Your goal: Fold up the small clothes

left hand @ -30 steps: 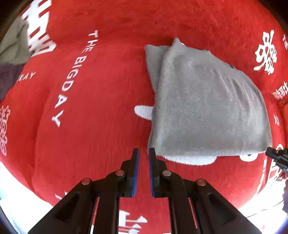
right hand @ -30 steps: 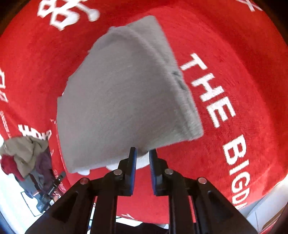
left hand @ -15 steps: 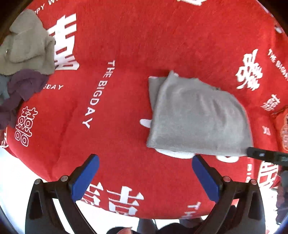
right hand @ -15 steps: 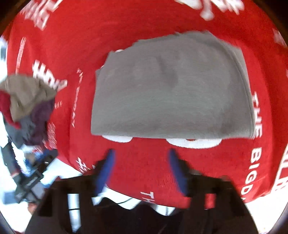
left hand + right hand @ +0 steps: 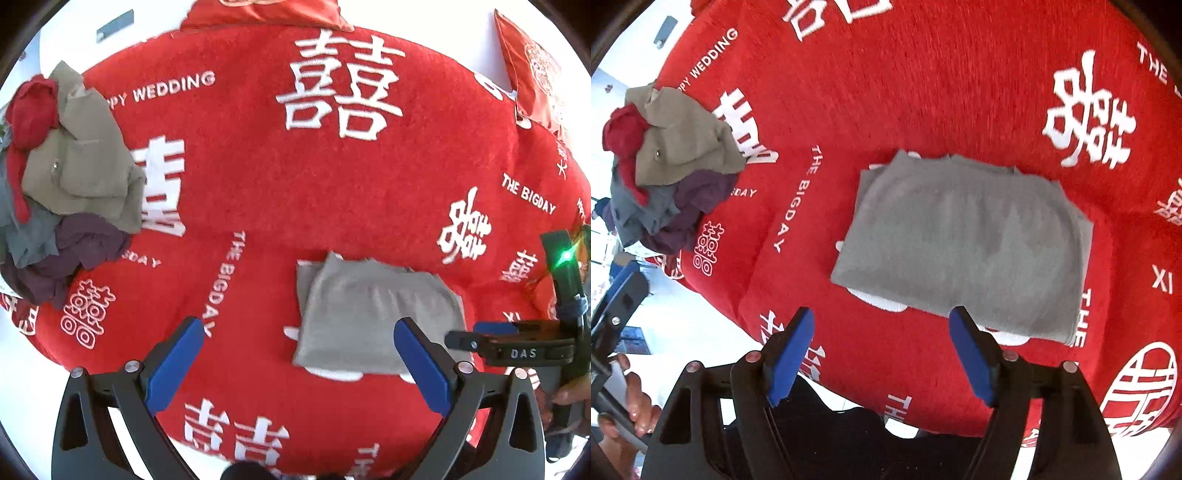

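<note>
A grey garment lies folded into a flat rectangle on the red blanket; it also shows in the right wrist view. My left gripper is open and empty, held above the blanket's near edge, short of the garment. My right gripper is open and empty, held above the garment's near edge. The right gripper also shows at the right of the left wrist view. A pile of unfolded clothes in khaki, red, grey and purple lies at the far left of the blanket.
The red blanket carries white characters and the words THE BIGDAY. A red cushion lies at the far right. White floor shows past the blanket's near edge. The left gripper's arm shows at the left of the right wrist view.
Both grippers have opened and let go of the grey garment, then pulled back and up from it. The garment now lies flat and folded on the blanket.
</note>
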Demonstrator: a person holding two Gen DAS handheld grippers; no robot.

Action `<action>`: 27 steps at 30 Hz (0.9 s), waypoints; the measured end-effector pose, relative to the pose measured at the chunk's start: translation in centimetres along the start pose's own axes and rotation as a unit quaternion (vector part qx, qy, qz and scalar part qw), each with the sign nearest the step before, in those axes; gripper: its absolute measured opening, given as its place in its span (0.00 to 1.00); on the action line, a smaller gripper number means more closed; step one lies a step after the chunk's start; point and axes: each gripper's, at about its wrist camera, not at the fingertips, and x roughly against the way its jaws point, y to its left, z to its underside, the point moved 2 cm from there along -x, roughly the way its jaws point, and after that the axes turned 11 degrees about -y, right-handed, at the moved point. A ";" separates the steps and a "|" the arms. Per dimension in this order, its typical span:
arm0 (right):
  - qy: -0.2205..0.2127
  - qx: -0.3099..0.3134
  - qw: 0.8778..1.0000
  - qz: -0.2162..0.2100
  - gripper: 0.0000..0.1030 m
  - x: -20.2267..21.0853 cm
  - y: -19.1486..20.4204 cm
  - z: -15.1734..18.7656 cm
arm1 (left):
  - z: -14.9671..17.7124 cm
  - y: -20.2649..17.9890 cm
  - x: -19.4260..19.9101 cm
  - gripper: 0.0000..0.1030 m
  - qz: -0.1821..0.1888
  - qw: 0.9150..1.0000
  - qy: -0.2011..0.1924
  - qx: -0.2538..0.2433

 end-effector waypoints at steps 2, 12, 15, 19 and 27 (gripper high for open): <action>-0.003 0.004 1.000 0.001 0.76 0.3 0.6 -0.2 | 0.1 0.1 -0.1 1.00 -0.010 1.000 0.020 0.009; 0.004 0.007 1.000 0.016 0.76 0.6 2.0 0.1 | 2.7 0.1 1.5 1.00 0.022 0.998 0.059 0.022; 0.000 -0.001 1.000 0.016 0.76 0.7 2.2 0.3 | 2.7 -0.4 2.1 1.00 0.048 0.997 0.053 0.016; -0.003 -0.002 1.000 0.024 0.76 0.8 2.4 0.5 | 1.8 -0.3 2.2 1.00 0.044 0.997 0.059 0.027; -0.009 -0.025 0.999 0.036 0.76 1.2 2.5 2.4 | 2.4 1.1 1.4 1.00 0.026 0.995 0.093 0.033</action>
